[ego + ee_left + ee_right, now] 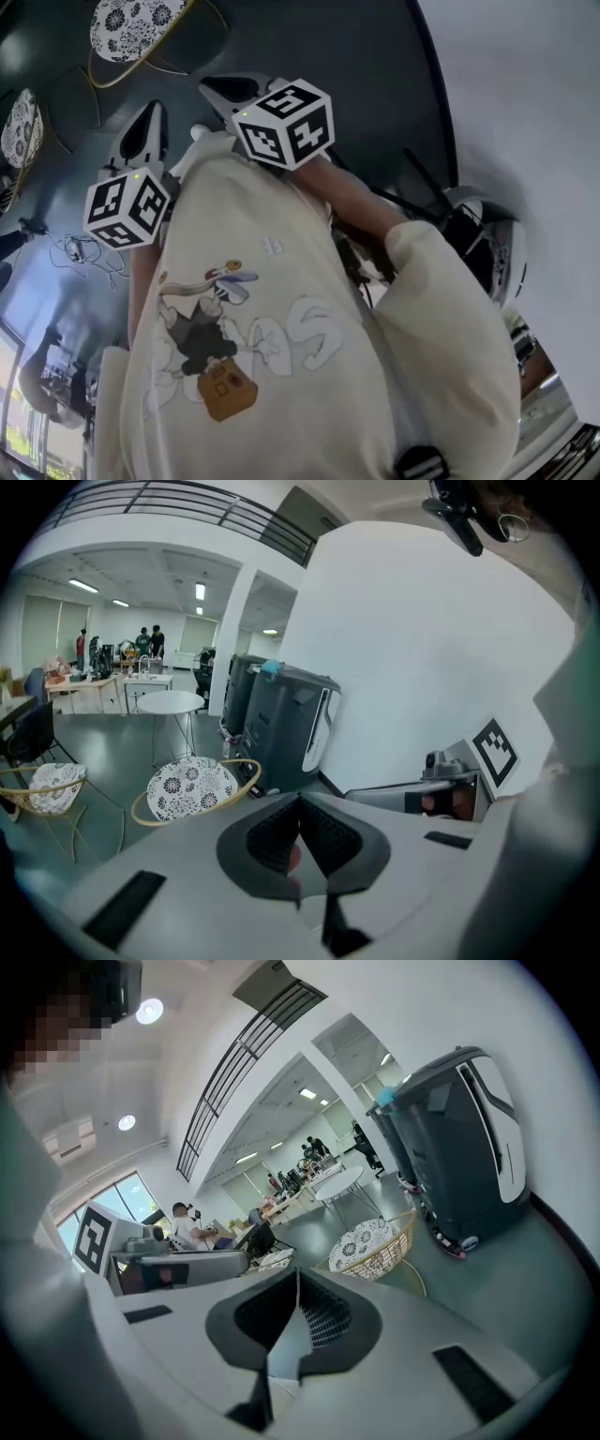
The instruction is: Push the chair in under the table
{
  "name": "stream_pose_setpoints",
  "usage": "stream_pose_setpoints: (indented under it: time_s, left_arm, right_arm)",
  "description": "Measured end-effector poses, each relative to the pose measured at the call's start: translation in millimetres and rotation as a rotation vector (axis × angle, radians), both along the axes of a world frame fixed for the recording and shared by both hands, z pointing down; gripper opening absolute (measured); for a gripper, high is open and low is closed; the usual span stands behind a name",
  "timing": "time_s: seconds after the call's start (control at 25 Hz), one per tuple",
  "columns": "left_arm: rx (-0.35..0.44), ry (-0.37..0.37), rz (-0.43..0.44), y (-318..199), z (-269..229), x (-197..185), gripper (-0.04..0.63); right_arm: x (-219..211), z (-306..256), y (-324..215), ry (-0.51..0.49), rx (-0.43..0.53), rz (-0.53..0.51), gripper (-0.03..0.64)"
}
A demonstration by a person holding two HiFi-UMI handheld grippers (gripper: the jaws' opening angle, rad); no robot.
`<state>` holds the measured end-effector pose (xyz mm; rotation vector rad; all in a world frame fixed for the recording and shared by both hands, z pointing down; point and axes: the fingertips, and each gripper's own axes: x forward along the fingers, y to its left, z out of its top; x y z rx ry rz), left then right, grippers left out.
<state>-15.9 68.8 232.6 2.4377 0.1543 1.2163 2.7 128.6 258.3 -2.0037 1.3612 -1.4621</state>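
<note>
A wicker chair with a flower-print cushion stands on the grey floor in front of a round white table, apart from it. The same chair and table show in the right gripper view, and the chair lies at the top of the head view. My left gripper is shut on nothing and held in the air, far from the chair. My right gripper is also shut and empty. In the head view both the left gripper and the right gripper hang close to my chest.
A second cushioned chair stands to the left. A tall dark machine stands by the white wall, right of the table. Desks and several people are far back in the room. My cream sweatshirt fills the lower head view.
</note>
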Motion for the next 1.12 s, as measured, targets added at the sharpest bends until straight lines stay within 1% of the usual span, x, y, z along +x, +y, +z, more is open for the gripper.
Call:
stream_pose_setpoints:
  time_s: [0.12, 0.24, 0.36, 0.48, 0.6, 0.68, 0.8, 0.88, 0.96, 1.04, 1.12]
  left_arm:
    - [-0.021, -0.007, -0.029, -10, 7, -2, 0.009]
    - [-0.011, 0.018, -0.071, -25, 0, -5, 0.009]
    - [-0.013, 0.036, -0.111, -32, -8, -7, 0.009]
    - [-0.006, 0.041, -0.136, -37, -16, -13, 0.009]
    - [-0.005, 0.035, -0.137, -55, -11, -18, 0.009]
    - [-0.013, 0.024, -0.158, -75, -4, -26, 0.009]
    - [-0.022, 0.005, -0.201, -91, 7, -42, 0.009]
    - [-0.020, 0.002, -0.204, -95, 15, -44, 0.009]
    - [-0.006, -0.005, -0.194, -101, 25, -41, 0.009]
    - [0.021, -0.016, -0.178, -110, 36, -30, 0.009]
    - [0.023, -0.021, -0.174, -118, 47, -12, 0.009]
  right_arm:
    - [-2, 8, -5, -0.012, -0.021, 0.007, 0.009]
    - [-1, 0, -9, 0.019, -0.023, 0.024, 0.009]
    - [-2, -9, -11, 0.036, -0.025, 0.013, 0.009]
    - [-11, -17, -20, 0.042, -0.021, -0.024, 0.009]
    - [-17, -24, -32, 0.096, -0.051, -0.033, 0.009]
    - [-24, -21, -45, 0.126, -0.079, -0.039, 0.009]
    - [-35, -5, -53, 0.131, -0.118, -0.068, 0.009]
    - [-31, 4, -57, 0.152, -0.139, -0.075, 0.009]
    - [-20, 12, -65, 0.197, -0.157, -0.104, 0.009]
    - [-4, 22, -74, 0.226, -0.175, -0.143, 0.009]
    - [16, 35, -82, 0.216, -0.191, -0.156, 0.011]
